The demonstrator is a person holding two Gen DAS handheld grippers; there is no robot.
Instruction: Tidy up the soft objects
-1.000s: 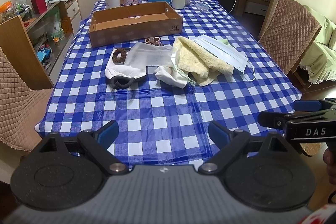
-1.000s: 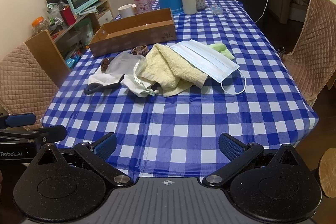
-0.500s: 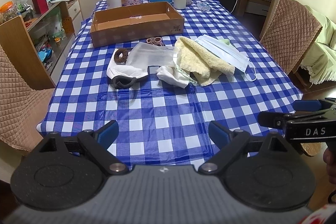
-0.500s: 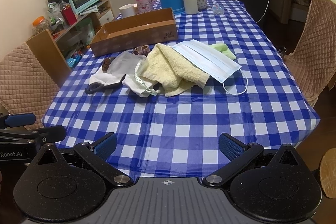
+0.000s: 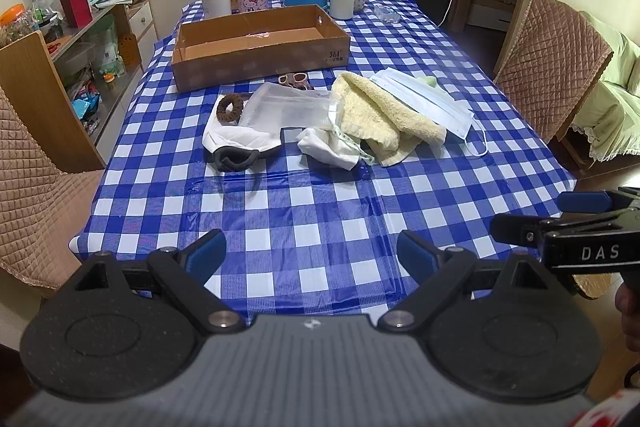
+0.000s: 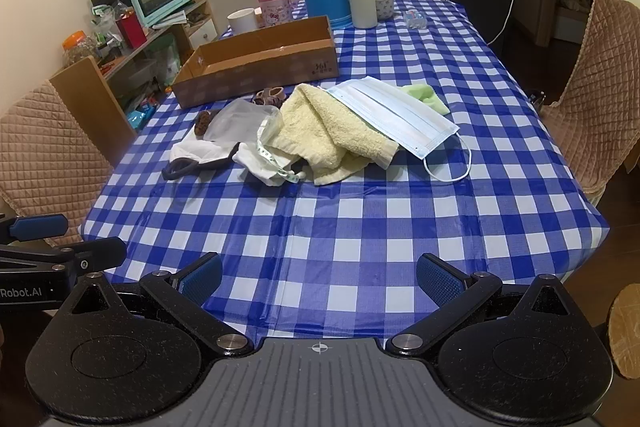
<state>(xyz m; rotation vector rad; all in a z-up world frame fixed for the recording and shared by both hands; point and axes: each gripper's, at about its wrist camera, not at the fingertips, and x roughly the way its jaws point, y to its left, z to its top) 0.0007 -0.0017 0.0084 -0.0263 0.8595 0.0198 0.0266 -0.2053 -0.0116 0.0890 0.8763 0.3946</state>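
Both grippers hang at the table's (image 5: 320,211) near edge, the left gripper (image 5: 311,251) and right gripper (image 6: 319,273) each spread wide and empty. Mid-table lies the heap: yellow towel (image 6: 328,131) under a blue face mask (image 6: 394,117), white cloths (image 5: 240,139), a brown scrunchie (image 5: 230,108). Beyond it, toward the far edge, sits an open cardboard box (image 5: 260,61).
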